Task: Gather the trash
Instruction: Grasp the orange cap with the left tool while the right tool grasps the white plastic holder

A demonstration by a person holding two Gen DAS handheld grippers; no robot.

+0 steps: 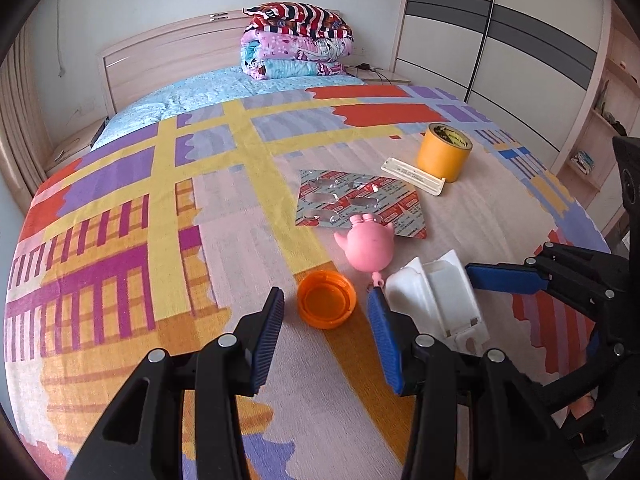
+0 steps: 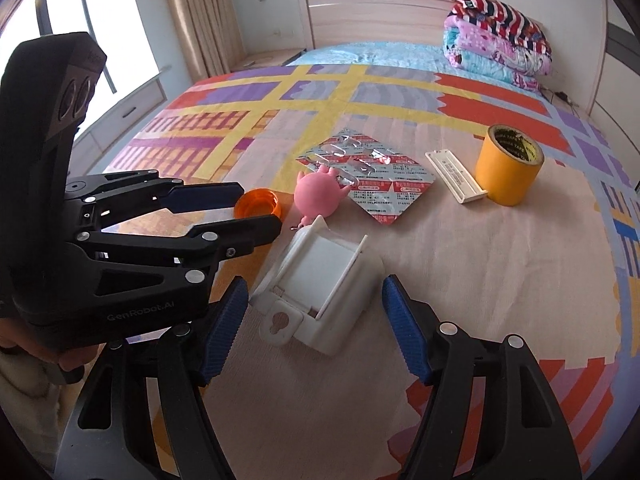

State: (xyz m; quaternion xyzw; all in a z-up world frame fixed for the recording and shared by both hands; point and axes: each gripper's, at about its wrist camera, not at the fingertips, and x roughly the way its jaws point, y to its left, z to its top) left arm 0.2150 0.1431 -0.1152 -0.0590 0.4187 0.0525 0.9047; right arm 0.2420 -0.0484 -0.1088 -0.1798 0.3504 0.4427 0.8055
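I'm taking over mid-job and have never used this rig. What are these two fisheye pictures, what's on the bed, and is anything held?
Each picture comes from a camera on a hand-held gripper, looking along its jaws. The left gripper is open around an orange cap. The right gripper is open around a white plastic holder. Neither holds anything. Also on the patterned blanket: a pink toy, an emptied blister pack, a white strip and a yellow tape roll.
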